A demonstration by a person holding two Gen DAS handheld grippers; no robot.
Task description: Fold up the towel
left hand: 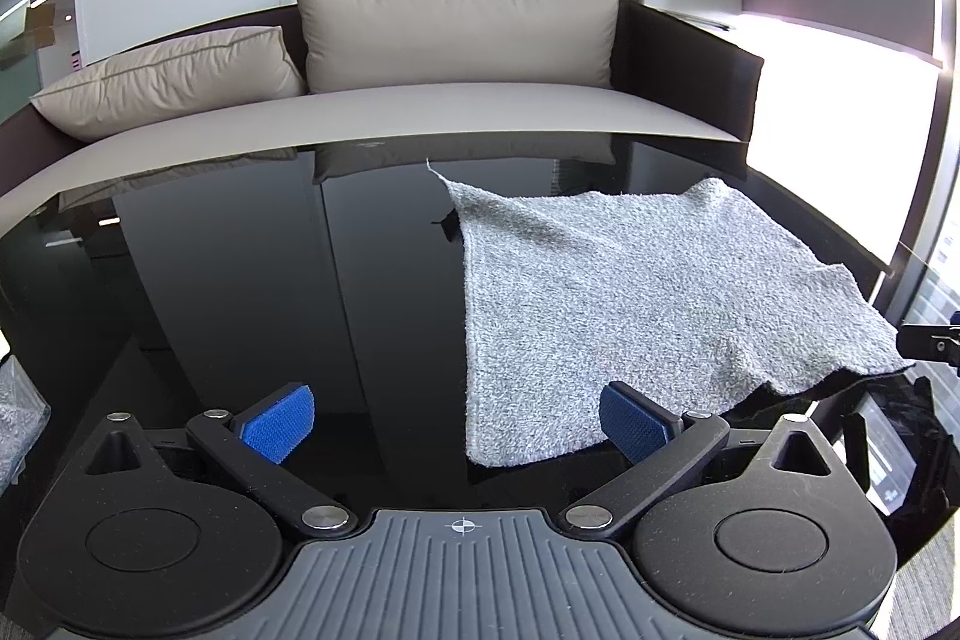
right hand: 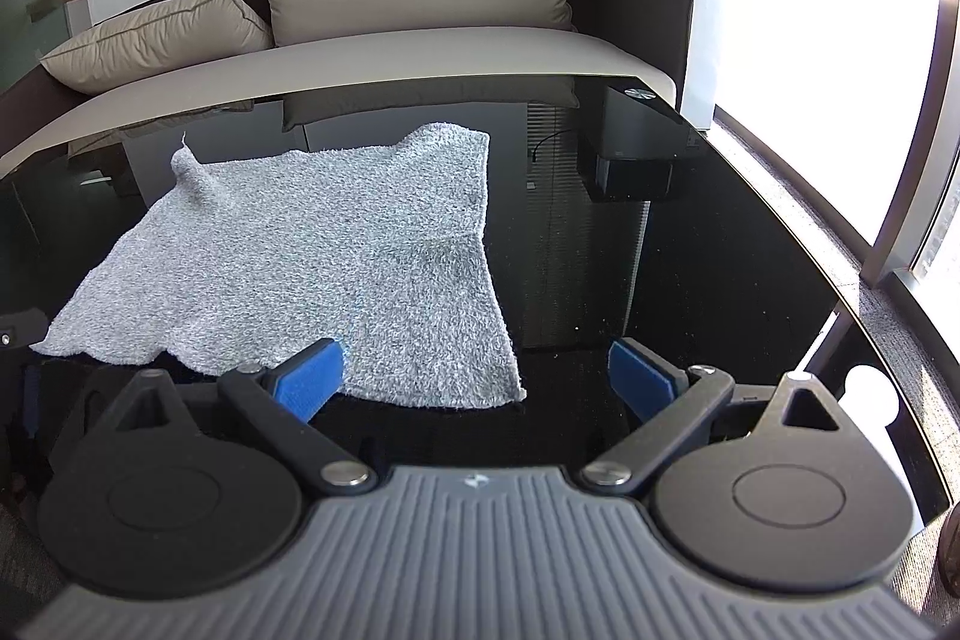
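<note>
Grey terry towel (left hand: 630,304) is spread, rumpled, on the black glass table (left hand: 270,280). Both grippers, left (left hand: 459,424) and right (right hand: 477,379), are held wide apart over its near corners, nothing gripped.

One towel (left hand: 630,292), two cushions (left hand: 456,28)

Speckled grey towel (left hand: 630,292) on glossy black table (left hand: 240,280); blue pads (right hand: 312,379); beige cushions (left hand: 456,28).

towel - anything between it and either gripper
Nothing visible. The towel lies spread on the black table, with both the left gripper and right gripper open at its near edge.
</note>
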